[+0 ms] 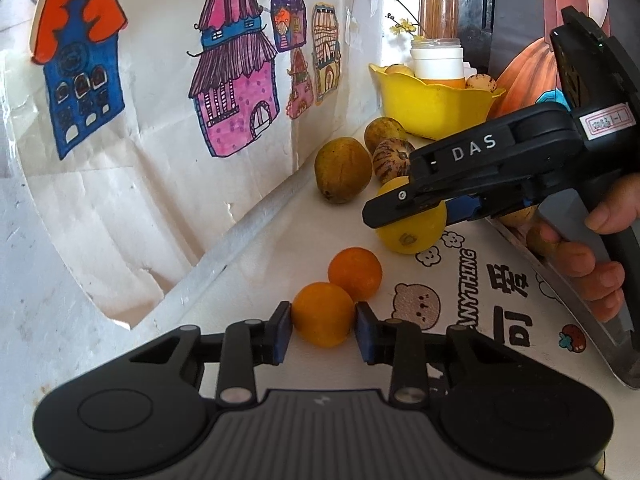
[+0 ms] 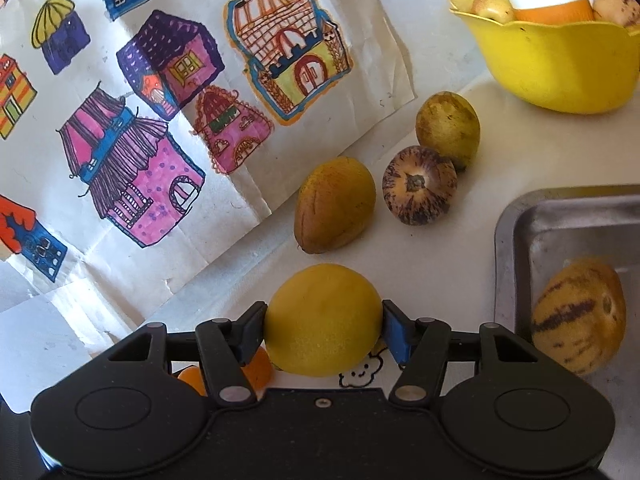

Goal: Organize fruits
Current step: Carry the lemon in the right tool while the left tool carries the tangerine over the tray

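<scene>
Now each tool [image 1: 322,328] [image 2: 323,330] pinches one fruit.

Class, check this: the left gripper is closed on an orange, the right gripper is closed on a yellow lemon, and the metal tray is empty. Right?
The tray part is wrong. The metal tray holds a striped yellow fruit, as the right wrist view shows. The left gripper does clamp an orange, and the right gripper a yellow lemon.

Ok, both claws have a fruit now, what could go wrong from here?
The left claw pinches its orange beside a second orange that touches it; lifting may roll that one. The right claw grips the round lemon only at its sides, so it could slip before the metal tray.
</scene>
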{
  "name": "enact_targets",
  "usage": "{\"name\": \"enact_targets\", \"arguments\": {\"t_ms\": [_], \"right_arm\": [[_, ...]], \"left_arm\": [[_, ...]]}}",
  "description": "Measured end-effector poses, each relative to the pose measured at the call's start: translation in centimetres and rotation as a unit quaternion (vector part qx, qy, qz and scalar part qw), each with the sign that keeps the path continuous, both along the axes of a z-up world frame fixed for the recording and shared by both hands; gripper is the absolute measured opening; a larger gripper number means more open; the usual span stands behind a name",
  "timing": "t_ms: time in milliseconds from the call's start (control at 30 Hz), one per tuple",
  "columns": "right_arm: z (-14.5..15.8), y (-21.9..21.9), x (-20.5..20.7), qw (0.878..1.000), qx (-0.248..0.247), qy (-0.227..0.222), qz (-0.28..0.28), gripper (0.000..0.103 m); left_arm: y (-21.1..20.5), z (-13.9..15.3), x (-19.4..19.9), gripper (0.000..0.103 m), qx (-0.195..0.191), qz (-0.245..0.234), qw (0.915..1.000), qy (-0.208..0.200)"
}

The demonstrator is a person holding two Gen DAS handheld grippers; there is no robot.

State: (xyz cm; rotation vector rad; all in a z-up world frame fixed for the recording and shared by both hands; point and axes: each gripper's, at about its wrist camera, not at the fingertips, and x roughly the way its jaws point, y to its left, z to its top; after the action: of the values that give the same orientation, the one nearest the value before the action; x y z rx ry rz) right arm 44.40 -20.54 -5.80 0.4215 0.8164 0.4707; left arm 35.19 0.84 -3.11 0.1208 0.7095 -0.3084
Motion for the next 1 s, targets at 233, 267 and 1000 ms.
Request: {"name": "enact_targets", "arguments": {"t_ms": [233,267,1000], "right_arm": [[0.1,-1.7,-1.8,1.000,0.022,0.017,0.004,0.062],[0.3,-2.0,-2.2,1.000,0.024,0.017,0.005,0.062],[9.0,-16.1,-10.5,0.998,0.015,-0.037,-0.038,0.062]], "left_arm": [[-0.3,0.7,-1.1,0.037,0.004,0.009,0.9999,-0.008],[-0.4,0.9,-1.3,0.037,0.004,0.009,0.9999,-0.009],[-8.6,5.2,-5.4,0.037,-0.015,-0.037,0.9990,-0.020]]}}
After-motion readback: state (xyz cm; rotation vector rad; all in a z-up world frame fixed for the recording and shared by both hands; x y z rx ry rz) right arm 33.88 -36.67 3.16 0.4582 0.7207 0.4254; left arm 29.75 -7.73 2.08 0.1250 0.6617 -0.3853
